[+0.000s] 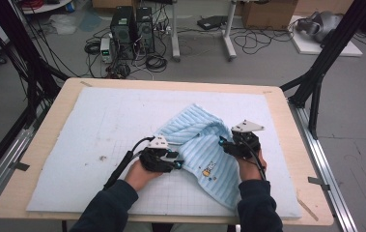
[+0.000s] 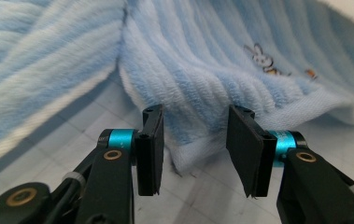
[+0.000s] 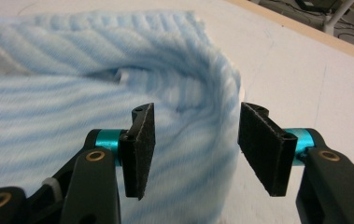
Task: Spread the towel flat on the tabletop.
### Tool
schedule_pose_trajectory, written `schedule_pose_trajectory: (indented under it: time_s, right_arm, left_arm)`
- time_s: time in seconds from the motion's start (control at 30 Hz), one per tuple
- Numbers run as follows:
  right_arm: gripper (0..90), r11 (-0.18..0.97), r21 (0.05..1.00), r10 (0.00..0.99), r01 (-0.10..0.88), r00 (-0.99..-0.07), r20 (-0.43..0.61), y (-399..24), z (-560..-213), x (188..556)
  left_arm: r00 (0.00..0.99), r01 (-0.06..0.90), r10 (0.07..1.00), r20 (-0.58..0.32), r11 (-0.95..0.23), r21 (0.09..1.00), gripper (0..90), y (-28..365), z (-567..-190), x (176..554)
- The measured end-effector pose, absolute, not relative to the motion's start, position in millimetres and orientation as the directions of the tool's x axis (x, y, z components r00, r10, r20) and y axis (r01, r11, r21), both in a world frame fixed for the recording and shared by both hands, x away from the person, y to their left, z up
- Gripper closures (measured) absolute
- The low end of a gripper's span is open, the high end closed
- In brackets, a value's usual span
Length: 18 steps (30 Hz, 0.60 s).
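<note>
A crumpled light-blue striped baby towel (image 1: 204,145) lies on the padded tabletop (image 1: 98,125), toward its 5 o'clock side, flanked by the left hand-held gripper (image 1: 176,163) at 9 o'clock and the right hand-held gripper (image 1: 225,143) at 3 o'clock, both part-open around its edges, gripping nothing.

Grey floor (image 1: 267,72) strewn with cables (image 1: 253,41), computer towers (image 1: 132,31).

Bare mat (image 1: 98,125) left of bunched towel (image 1: 204,145)
</note>
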State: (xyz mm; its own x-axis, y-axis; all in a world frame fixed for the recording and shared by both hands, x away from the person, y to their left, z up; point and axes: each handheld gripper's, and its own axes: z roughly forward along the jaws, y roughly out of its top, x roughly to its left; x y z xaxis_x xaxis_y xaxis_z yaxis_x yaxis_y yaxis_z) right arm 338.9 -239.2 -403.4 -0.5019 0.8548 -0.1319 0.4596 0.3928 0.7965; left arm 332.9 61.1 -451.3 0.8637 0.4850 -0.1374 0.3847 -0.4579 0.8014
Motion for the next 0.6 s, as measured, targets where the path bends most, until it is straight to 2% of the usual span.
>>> schedule_pose_trajectory:
  time_s: [0.13, 0.2, 0.4, 0.6]
  right_arm:
    - [45.8, 0.402, 0.797, 0.847, 0.451, -0.514, -0.136, -246, -407, 324]
    - [45.8, 0.405, 0.795, 0.844, 0.452, -0.520, -0.134, -248, -410, 318]
    - [46.0, 0.392, 0.791, 0.845, 0.469, -0.524, -0.108, -252, -418, 302]
    - [46.3, 0.385, 0.789, 0.848, 0.479, -0.521, -0.098, -255, -425, 281]
  left_arm:
    - [0.863, 0.351, 0.502, -0.066, -0.500, 0.792, 67.1, 58, -450, 330]
    - [0.871, 0.340, 0.488, -0.057, -0.515, 0.786, 79.5, 57, -450, 328]
    - [0.867, 0.333, 0.497, -0.026, -0.542, 0.772, 83.2, 60, -447, 321]
    - [0.840, 0.369, 0.540, -0.053, -0.497, 0.785, 83.2, 83, -449, 302]
